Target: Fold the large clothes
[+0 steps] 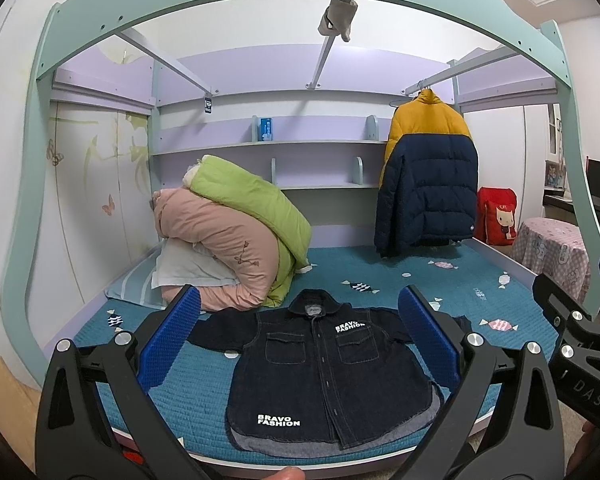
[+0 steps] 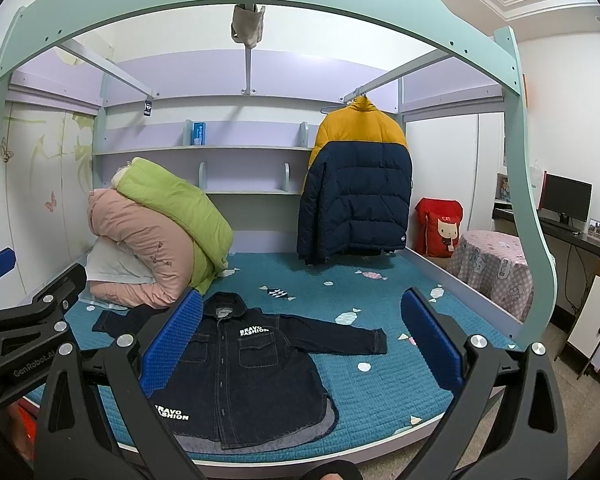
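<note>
Left to right: my left hand-held gripper [image 1: 298, 340] hangs wide open and empty above the bed [image 1: 440, 284]; my right hand-held gripper [image 2: 302, 340] likewise, gripping nothing. One denim jacket [image 1: 324, 364] lies flat, front up, near the bed's front edge, both sleeves spread. I judge folding not yet begun; the next move calls for pinching a sleeve and carrying it across the chest. Count: two grippers, one jacket.

Matt dark denim shirt [image 1: 324, 368], quilted cloth bedspread [image 1: 188, 396]
</note>
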{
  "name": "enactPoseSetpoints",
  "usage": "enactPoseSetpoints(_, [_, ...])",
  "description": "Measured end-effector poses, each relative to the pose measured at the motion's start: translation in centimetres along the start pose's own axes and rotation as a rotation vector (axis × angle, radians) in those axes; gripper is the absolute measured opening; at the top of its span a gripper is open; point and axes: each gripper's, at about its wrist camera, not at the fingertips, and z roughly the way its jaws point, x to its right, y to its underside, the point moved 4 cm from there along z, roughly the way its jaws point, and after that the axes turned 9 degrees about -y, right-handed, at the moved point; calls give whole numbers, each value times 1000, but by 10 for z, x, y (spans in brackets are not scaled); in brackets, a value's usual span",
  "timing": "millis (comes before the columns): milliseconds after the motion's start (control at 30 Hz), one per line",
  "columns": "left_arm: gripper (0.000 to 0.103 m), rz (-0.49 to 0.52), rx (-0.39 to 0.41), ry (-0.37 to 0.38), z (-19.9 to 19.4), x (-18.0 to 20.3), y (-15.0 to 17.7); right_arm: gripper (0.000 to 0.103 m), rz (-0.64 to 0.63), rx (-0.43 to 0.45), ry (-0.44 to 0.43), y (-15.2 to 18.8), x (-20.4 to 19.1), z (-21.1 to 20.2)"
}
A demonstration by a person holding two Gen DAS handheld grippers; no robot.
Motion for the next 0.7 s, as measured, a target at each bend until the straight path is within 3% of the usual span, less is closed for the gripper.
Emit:
enactPoseSetpoints(567, [99,10,-10,13,32,3,16,96,19,-62,-5,17,1,29])
enactPoseSetpoints(700, [99,24,-70,23,61,6,29,96,25,-118,-11,28,-5,57])
